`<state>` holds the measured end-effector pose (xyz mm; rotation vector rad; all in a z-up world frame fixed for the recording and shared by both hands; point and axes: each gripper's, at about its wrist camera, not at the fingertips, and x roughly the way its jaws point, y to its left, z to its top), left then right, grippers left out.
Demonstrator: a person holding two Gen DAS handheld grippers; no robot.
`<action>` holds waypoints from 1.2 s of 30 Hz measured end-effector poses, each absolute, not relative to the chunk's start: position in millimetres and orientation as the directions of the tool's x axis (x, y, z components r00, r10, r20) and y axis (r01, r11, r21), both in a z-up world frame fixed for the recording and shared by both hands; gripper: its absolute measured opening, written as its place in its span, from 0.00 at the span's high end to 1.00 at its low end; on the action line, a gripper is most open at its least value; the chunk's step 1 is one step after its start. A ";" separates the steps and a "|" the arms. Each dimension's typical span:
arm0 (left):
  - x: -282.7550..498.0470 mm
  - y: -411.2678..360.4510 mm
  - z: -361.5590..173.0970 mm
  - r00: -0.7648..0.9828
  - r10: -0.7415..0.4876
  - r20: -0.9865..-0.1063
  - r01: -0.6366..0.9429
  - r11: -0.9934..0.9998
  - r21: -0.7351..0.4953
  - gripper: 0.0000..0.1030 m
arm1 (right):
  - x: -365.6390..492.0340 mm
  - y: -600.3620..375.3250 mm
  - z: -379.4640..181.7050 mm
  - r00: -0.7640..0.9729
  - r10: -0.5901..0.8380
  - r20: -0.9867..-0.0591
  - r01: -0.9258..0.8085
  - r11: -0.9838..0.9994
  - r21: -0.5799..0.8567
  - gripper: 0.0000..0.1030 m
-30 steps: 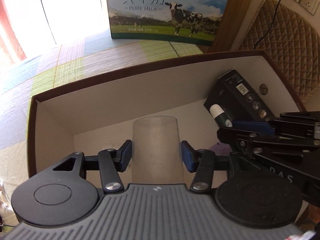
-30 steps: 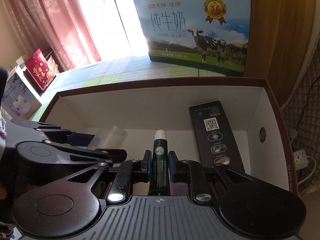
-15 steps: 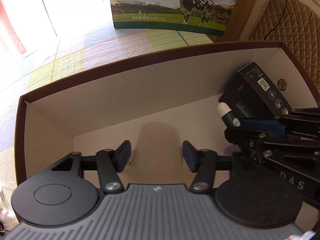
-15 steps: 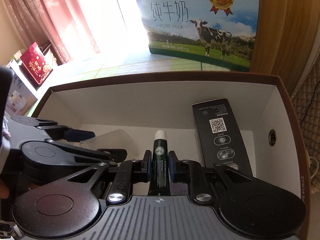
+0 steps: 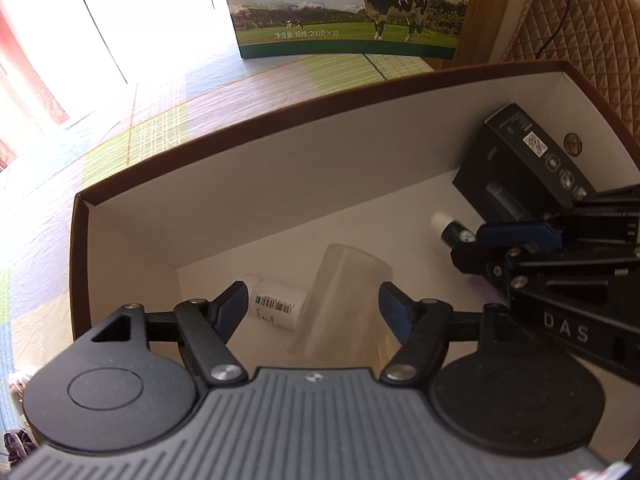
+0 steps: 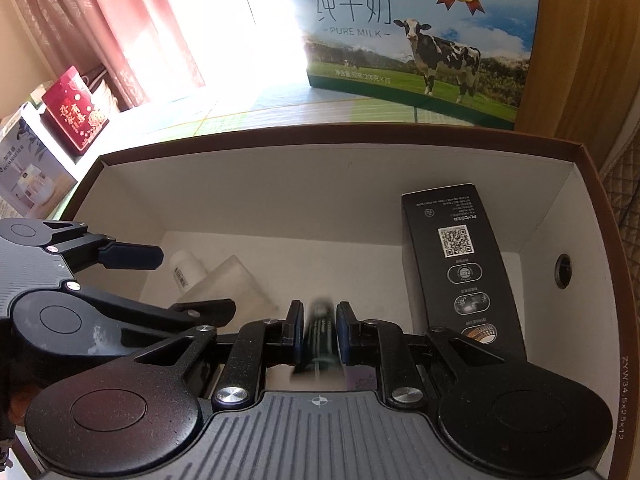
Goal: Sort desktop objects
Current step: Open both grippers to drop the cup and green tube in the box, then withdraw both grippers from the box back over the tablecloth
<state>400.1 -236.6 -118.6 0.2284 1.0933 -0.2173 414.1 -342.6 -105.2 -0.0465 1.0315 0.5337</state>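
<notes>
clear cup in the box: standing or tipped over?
Tipped: the clear cup lies slanted on the box floor against a small white bottle.

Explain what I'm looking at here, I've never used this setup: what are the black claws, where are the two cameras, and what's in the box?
There is no robot arm. A person holds a hand tool with two fingers in each hand, and a camera on each tool looks forward along its fingers.

The left camera shows the left gripper above a brown box with a white inside. Its jaws are opening; a clear plastic cup lies between them on the box floor, no longer pinched. Beside the cup lies a small white bottle.

The right camera shows the right gripper, shut on a dark green tube with a white cap, just above the box floor. A tall black carton leans against the box's far wall on the right.

Behind the box stands a milk carton.
</notes>
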 end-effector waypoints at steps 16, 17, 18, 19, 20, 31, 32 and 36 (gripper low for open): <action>365.8 -227.3 -95.0 0.481 -0.084 -0.873 0.281 0.958 0.063 0.19 | 372.1 -372.8 -70.8 0.486 0.462 -0.742 -0.420 0.868 0.266 0.20; 362.6 -226.8 -92.7 0.486 -0.088 -0.870 0.279 0.958 0.059 0.19 | 367.4 -375.5 -67.8 0.496 0.465 -0.734 -0.419 0.868 0.266 0.15; 359.1 -226.4 -90.2 0.490 -0.093 -0.867 0.278 0.959 0.054 0.19 | 361.8 -378.5 -64.4 0.506 0.469 -0.724 -0.423 0.866 0.265 0.12; 355.8 -226.1 -87.7 0.493 -0.095 -0.865 0.275 0.960 0.051 0.18 | 356.8 -380.7 -60.6 0.512 0.474 -0.716 -0.430 0.863 0.264 0.09; 351.6 -224.8 -84.4 0.499 -0.098 -0.861 0.271 0.961 0.048 0.18 | 351.0 -383.5 -56.7 0.520 0.478 -0.708 -0.435 0.862 0.261 0.07; 299.7 -214.1 -51.4 0.556 -0.095 -0.826 0.229 0.972 0.043 0.12 | 305.3 -403.6 -35.3 0.570 0.444 -0.691 -0.408 0.883 0.231 0.02; 295.2 -213.2 -49.3 0.558 -0.094 -0.825 0.225 0.973 0.042 0.11 | 301.9 -403.8 -34.6 0.571 0.441 -0.692 -0.407 0.884 0.228 0.02; 277.8 -210.6 -42.0 0.564 -0.087 -0.821 0.217 0.975 0.046 0.10 | 288.9 -405.2 -30.4 0.577 0.425 -0.698 -0.407 0.890 0.206 0.02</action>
